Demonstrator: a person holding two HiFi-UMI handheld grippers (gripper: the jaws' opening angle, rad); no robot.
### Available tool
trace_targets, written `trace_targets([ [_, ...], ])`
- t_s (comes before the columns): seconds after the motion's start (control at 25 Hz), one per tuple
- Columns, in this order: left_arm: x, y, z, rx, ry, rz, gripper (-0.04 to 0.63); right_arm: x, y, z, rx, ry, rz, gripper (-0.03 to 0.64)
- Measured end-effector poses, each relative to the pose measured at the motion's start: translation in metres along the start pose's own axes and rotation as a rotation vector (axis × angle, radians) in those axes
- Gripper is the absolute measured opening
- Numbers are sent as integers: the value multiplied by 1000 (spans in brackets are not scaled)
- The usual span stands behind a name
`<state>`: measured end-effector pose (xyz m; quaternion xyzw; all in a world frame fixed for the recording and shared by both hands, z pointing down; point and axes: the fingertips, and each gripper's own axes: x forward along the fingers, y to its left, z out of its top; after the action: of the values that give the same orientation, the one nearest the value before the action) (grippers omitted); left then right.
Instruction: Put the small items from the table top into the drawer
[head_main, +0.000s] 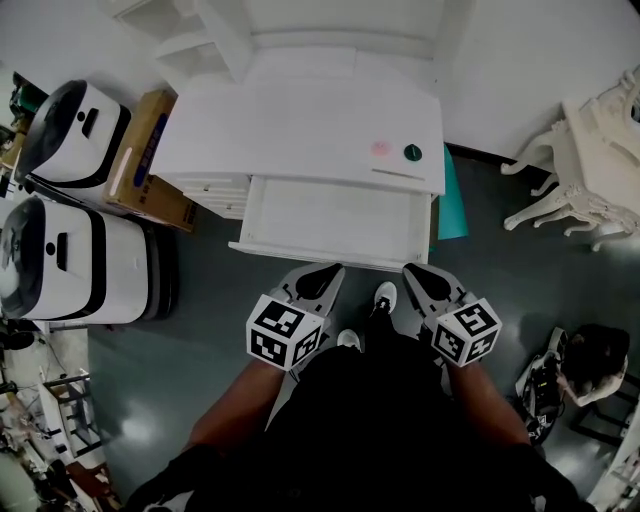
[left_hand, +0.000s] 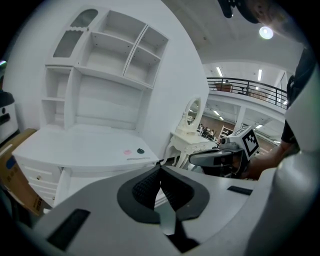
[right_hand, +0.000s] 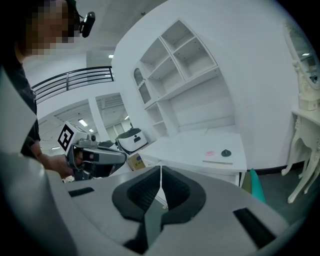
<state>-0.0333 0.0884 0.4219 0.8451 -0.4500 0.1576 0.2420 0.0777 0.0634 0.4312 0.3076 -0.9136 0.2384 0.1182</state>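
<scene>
Short of the drawer (head_main: 330, 222), left gripper (head_main: 333, 272) and right gripper (head_main: 412, 271) point forward, jaws closed, empty.

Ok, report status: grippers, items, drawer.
Shut and empty: left gripper, right gripper. On desk top: pink item, green item, thin strip. Open drawer, nothing in the way.

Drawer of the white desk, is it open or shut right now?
Open: the drawer is pulled out from under the desk, its white inside showing.
</scene>
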Motion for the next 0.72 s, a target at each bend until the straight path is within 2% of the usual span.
trace_targets([
  [0.44, 55, 14, 36, 25, 22, 12, 3, 14, -58, 33, 8, -33, -2, 28],
  [0.72, 95, 20, 53, 23, 41, 25, 3, 20, -98, 45, -2, -19, 2, 28],
])
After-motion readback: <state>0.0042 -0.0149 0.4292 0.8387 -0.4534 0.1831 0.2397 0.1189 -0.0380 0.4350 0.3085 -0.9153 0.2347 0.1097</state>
